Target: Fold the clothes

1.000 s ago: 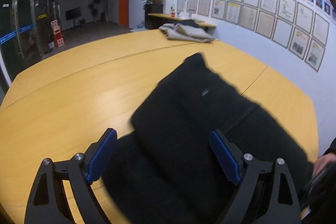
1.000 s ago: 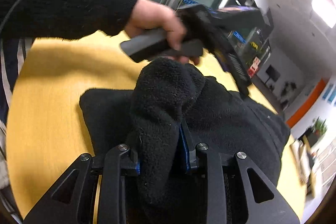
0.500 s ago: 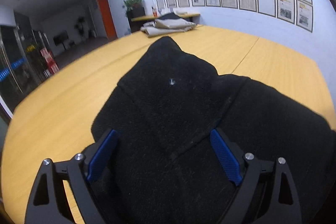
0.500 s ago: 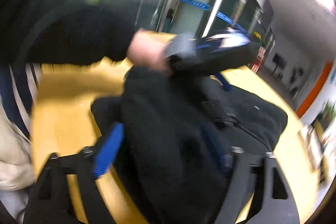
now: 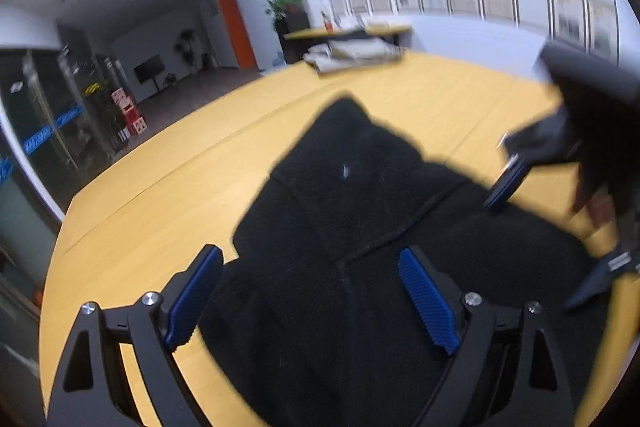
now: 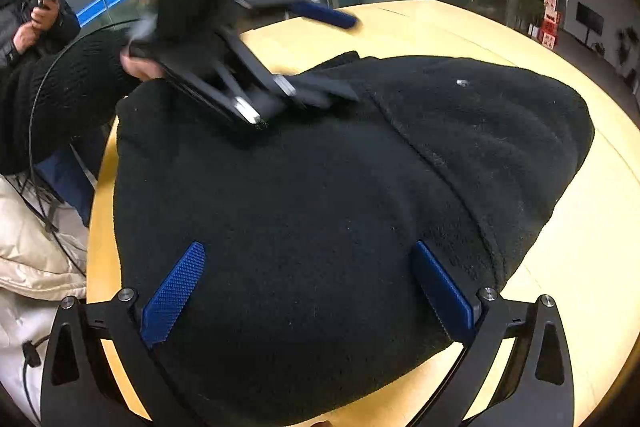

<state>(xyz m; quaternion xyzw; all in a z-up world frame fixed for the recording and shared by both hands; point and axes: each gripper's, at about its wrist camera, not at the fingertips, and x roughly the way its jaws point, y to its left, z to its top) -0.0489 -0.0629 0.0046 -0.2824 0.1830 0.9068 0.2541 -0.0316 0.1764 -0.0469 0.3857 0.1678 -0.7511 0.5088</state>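
A black fleece garment (image 5: pixel 360 227) lies folded in a thick bundle on the yellow wooden table (image 5: pixel 180 187). My left gripper (image 5: pixel 312 299) is open and empty, its blue pads just above the garment's near edge. My right gripper (image 6: pixel 316 287) is open and empty, its pads spread over the garment (image 6: pixel 340 187). In the right wrist view the left gripper (image 6: pixel 320 55) hovers blurred over the garment's far side. In the left wrist view the right gripper (image 5: pixel 548 227) shows at the right edge.
A pile of folded beige clothes (image 5: pixel 356 55) sits at the table's far end, near a plant (image 5: pixel 286 3) and a paper-covered wall. A person with a phone (image 6: pixel 32 3) stands beyond the table. A cream jacket (image 6: pixel 28 267) lies at the left edge.
My right gripper has opened and let go of the black fleece, which now lies flat on the bundle. My left gripper stayed open and has lifted slightly over the garment.
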